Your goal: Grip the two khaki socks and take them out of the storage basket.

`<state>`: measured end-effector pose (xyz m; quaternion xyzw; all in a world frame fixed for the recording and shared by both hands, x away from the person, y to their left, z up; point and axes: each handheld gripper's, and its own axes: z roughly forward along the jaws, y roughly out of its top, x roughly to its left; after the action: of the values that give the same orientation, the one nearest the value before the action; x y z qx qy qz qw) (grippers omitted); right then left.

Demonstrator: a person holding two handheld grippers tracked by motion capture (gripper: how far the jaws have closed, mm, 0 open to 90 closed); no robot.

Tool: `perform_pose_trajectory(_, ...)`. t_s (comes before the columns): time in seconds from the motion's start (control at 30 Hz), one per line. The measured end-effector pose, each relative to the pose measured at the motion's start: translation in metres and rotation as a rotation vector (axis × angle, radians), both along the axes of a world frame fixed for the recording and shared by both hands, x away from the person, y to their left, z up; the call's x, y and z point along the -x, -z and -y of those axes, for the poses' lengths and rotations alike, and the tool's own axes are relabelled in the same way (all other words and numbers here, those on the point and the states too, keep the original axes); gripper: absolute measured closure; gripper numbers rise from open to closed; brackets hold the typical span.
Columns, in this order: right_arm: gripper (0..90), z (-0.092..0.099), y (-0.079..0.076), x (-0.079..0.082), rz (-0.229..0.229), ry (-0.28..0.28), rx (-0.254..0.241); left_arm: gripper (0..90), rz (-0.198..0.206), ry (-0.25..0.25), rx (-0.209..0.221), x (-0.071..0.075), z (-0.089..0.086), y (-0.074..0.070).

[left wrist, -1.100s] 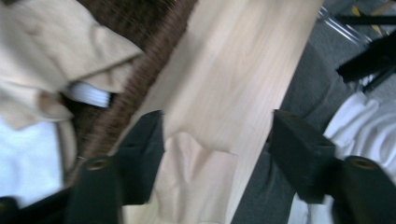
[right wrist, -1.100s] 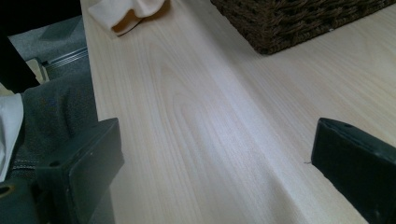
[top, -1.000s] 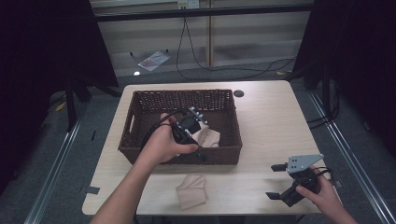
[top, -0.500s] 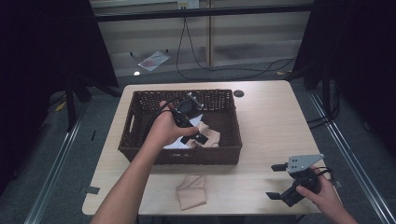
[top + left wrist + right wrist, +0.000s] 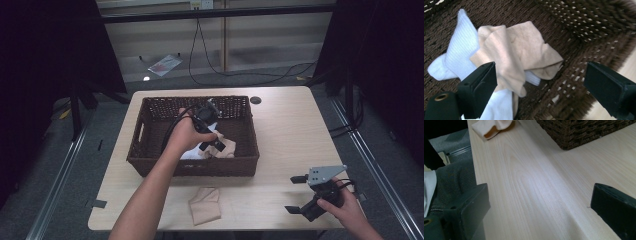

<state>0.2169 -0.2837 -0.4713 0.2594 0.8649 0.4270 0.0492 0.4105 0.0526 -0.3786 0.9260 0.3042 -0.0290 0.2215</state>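
A dark wicker basket [image 5: 145, 135] stands mid-table. Inside it lie a beige sock [image 5: 226, 149] and a white sock [image 5: 191, 153], tangled together. My left gripper [image 5: 214, 143] hangs over them, jaws open and pointing down, with nothing held. In the left gripper view the beige sock [image 5: 524, 52] is draped over the white sock [image 5: 461, 50], between and beyond the jaws of my open left gripper [image 5: 540, 75]. Another beige sock [image 5: 206, 205] lies folded on the table in front of the basket. My right gripper [image 5: 294, 195] rests open at the front right of the table.
The right gripper view looks along the light wooden tabletop [image 5: 536, 182] toward the folded sock [image 5: 491, 126] and a basket corner [image 5: 579, 132]. The basket wall [image 5: 586, 25] rises just beyond the socks. A small dark disc [image 5: 255, 100] lies behind the basket.
My left hand has shifted toward the back of the basket and tipped the gripper so its jaws point down at the socks. The right gripper has stayed put.
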Motion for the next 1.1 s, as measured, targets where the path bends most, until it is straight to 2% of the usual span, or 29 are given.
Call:
perform_pose_trajectory(0.13, 2.0, 0.0, 0.0, 0.0, -0.002, -0.002, -0.005, 11.3, 0.005, -0.033, -0.016, -0.008, 0.002, 0.008)
perform_pose_trajectory(0.17, 2.1, 0.0, 0.0, 0.0, -0.001, -0.002, -0.005, 11.3, 0.006, -0.054, -0.008, -0.009, 0.003, 0.011)
perform_pose_trajectory(0.33, 2.0, 0.0, 0.0, 0.0, 0.002, -0.002, -0.007, 13.0, -0.014, -0.091, -0.005, -0.018, 0.001, 0.026)
perform_pose_trajectory(0.37, 2.0, 0.0, 0.0, 0.0, 0.0, -0.003, -0.007, 15.5, -0.019, -0.107, 0.002, -0.019, 0.001, 0.03)
perform_pose_trajectory(0.47, 2.1, 0.0, 0.0, 0.0, -0.002, -0.003, -0.006, 15.9, -0.01, -0.108, -0.028, -0.024, -0.002, 0.037)
perform_pose_trajectory(0.6, 2.0, 0.0, 0.0, 0.0, -0.002, -0.004, -0.007, 22.2, -0.008, -0.135, -0.009, -0.027, -0.005, 0.044)
perform_pose_trajectory(0.67, 2.1, 0.0, 0.0, 0.0, -0.002, -0.004, -0.007, 28.1, -0.001, -0.143, 0.002, -0.029, -0.006, 0.048)
perform_pose_trajectory(0.73, 2.1, 0.0, 0.0, 0.0, -0.002, -0.004, -0.008, 32.9, -0.01, -0.142, -0.007, -0.03, -0.007, 0.051)
perform_pose_trajectory(0.8, 2.0, 0.0, 0.0, 0.0, -0.002, -0.005, -0.007, 38.4, 0.001, -0.144, -0.017, -0.031, -0.008, 0.054)
perform_pose_trajectory(0.83, 2.0, 0.0, 0.0, 0.0, -0.001, -0.003, -0.003, 49.2, 0.002, -0.139, -0.02, -0.031, -0.008, 0.055)
perform_pose_trajectory(0.87, 2.0, 0.0, 0.0, 0.0, -0.001, -0.003, -0.003, 49.2, 0.001, -0.129, -0.023, -0.032, -0.009, 0.056)
perform_pose_trajectory(0.93, 2.0, 0.0, 0.0, 0.0, -0.001, -0.004, -0.004, 56.8, -0.012, -0.143, -0.02, -0.032, -0.011, 0.059)
perform_pose_trajectory(1.0, 2.1, -0.001, 0.0, 0.0, -0.003, -0.006, -0.007, 73.2, -0.027, -0.136, -0.023, -0.033, -0.012, 0.059)
perform_pose_trajectory(1.1, 2.0, 0.0, 0.0, 0.0, -0.001, -0.005, -0.006, 81.4, -0.06, -0.148, -0.011, -0.032, -0.015, 0.057)
